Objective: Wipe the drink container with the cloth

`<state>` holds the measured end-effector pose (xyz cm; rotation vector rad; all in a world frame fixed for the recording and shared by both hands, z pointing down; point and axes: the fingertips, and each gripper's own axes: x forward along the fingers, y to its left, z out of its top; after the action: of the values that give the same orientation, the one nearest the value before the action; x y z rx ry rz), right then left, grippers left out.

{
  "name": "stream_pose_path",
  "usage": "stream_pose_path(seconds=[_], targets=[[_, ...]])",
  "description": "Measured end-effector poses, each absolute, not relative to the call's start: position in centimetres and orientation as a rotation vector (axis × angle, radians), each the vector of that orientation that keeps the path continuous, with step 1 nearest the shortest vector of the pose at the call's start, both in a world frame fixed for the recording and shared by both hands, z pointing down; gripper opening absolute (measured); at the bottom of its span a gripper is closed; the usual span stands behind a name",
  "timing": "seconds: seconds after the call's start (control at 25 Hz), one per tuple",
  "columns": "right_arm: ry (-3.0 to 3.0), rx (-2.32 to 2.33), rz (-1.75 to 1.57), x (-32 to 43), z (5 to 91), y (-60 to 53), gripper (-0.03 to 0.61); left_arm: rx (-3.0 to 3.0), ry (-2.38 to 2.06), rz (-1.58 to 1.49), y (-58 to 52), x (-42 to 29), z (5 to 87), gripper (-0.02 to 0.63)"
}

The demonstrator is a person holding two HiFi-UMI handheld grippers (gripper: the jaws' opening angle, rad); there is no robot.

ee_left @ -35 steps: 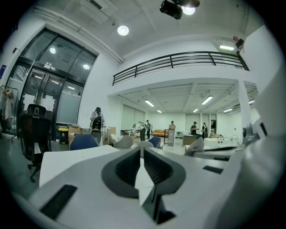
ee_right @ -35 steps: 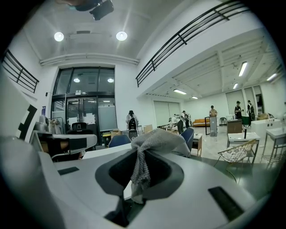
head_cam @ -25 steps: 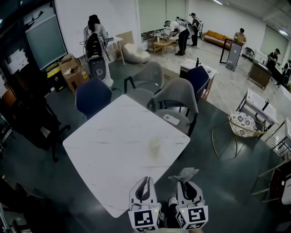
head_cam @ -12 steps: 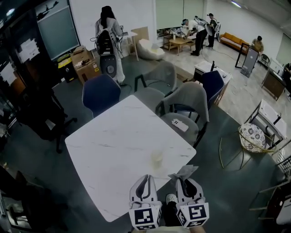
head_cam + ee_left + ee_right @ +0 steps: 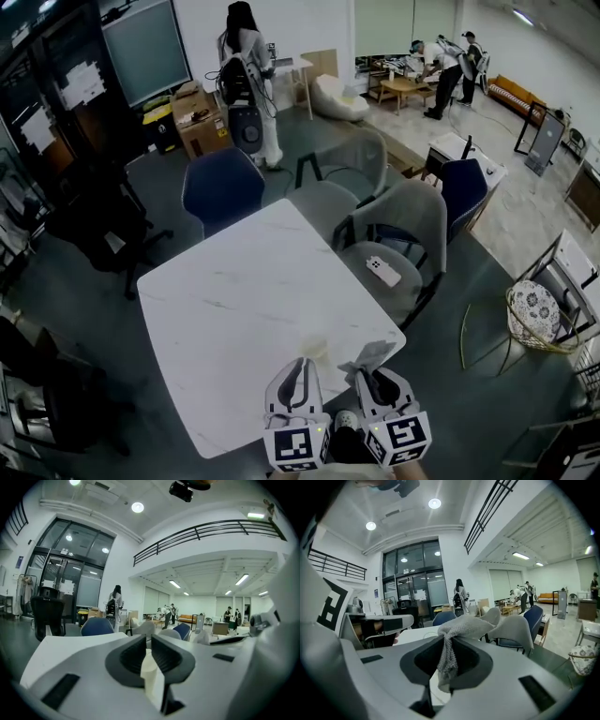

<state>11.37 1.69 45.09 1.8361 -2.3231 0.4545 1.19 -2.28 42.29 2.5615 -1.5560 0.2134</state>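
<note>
Though wall papers [image 5: 82, 82] are illegible (blurred), right gripper [image 5: 450, 644] clamps cloth [image 5: 464, 626].

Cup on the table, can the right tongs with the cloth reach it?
Probably yes. The cup stands near the front edge of the table, just ahead of the right tongs, shut on the cloth. Only bare table seems to lie between; the left tongs sit beside, not across.

White marble tabletop [image 5: 234, 300]: faint grey veins, here and there.
Pale translucent plastic cup [image 5: 318, 349]: creamy yellow tint.
Grey knitted cloth [image 5: 464, 626]: light grey, looped weave showing.
Right tongs [image 5: 449, 641]: white shell, dark grey pads.
Navy padded chair [image 5: 221, 187]: deep blue all over.
</note>
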Motion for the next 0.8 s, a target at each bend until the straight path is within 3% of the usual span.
stream_pose_path(seconds=[0.72, 0.8], targets=[[-2.472, 1.392, 0.495, 10.7, 49.0, -1.8, 0.046, 2.428, -1.617, 0.338, -3.0, 0.9, 45.7, 0.035], [-2.477, 1.361, 0.490, 10.4, 49.3, -2.0, 0.046, 2.429, -1.591, 0.332, -2.9, 1.0, 46.2, 0.095]])
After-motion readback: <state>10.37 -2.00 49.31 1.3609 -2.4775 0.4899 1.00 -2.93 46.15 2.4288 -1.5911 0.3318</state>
